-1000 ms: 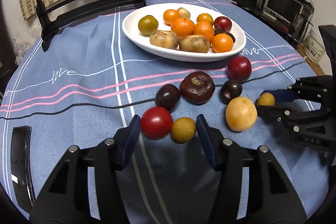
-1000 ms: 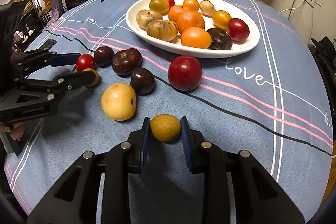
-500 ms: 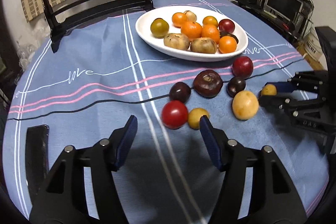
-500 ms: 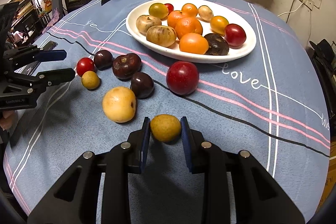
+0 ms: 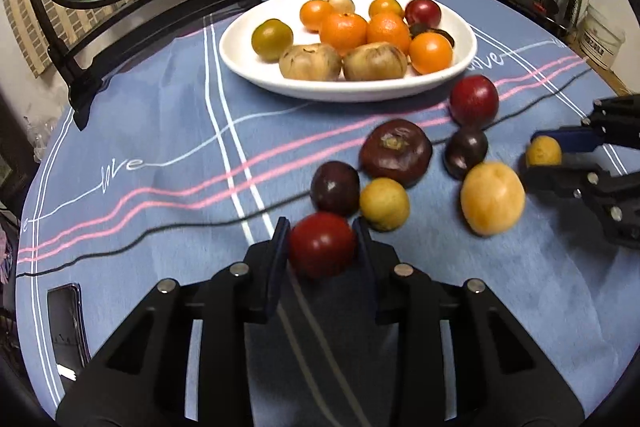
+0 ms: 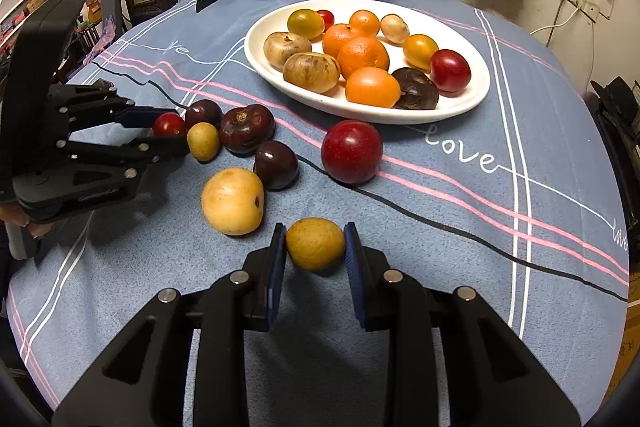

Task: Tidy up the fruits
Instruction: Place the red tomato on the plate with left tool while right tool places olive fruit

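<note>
On blue tablecloth [image 5: 168, 131], my left gripper [image 5: 322, 247] clamped red tomato [image 5: 322, 250]; right gripper [image 6: 315, 247] clamped small yellow fruit [image 6: 315, 243]. White plate [image 6: 472, 95] beyond, well apart.

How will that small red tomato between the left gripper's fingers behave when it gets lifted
The small red tomato is round and glossy, so it may slip or roll out if the left gripper holds it loosely. It looks thin-skinned, so a hard squeeze might bruise it. Being small, it is probably light.
</note>
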A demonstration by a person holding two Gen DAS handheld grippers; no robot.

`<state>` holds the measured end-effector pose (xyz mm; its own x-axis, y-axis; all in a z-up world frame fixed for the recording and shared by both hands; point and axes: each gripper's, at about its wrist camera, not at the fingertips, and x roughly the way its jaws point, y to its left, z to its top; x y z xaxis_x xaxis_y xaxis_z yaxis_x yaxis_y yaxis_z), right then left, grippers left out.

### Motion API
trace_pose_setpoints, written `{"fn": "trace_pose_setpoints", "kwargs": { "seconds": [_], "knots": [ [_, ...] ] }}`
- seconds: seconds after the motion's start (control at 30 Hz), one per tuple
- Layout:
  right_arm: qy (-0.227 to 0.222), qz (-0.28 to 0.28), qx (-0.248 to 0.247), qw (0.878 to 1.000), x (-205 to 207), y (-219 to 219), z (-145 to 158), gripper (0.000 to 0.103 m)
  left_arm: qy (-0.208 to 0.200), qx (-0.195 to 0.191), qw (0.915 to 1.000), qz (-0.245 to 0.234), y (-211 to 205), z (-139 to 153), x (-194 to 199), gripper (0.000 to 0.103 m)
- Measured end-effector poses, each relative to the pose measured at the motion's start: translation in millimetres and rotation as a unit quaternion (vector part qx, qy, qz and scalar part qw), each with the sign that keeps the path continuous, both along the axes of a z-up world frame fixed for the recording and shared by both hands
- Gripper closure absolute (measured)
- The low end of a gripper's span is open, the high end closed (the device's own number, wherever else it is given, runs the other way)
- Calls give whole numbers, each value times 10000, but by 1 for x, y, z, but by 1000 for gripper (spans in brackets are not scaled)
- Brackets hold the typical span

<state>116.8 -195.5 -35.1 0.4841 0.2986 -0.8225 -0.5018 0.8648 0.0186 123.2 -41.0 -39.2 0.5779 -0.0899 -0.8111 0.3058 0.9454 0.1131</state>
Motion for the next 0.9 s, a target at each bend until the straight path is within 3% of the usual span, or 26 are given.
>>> {"fn": "trace_pose_setpoints", "kwargs": {
  "seconds": [0.1,0.2,0.47,0.67,0.9],
  "knots": [
    [-17,-44,24,10000,1,-2,0,74,-127,83,9999,31,1,1,-1,71],
    [-140,-83,147,9998,1,-4,6,74,-103,-195,9997,117,7,13,-4,71],
    [-956,-540,766,9910,5,-18,45,74,-692,-592,9957,156,7,64,4,71],
    [-1646,-839,901,9787,30,-14,70,74,-719,-1097,9908,321,-4,80,41,71],
    [-1494,-1015,822,9801,73,2,49,74,-536,-1006,9918,582,-22,66,94,71]
  ]
}}
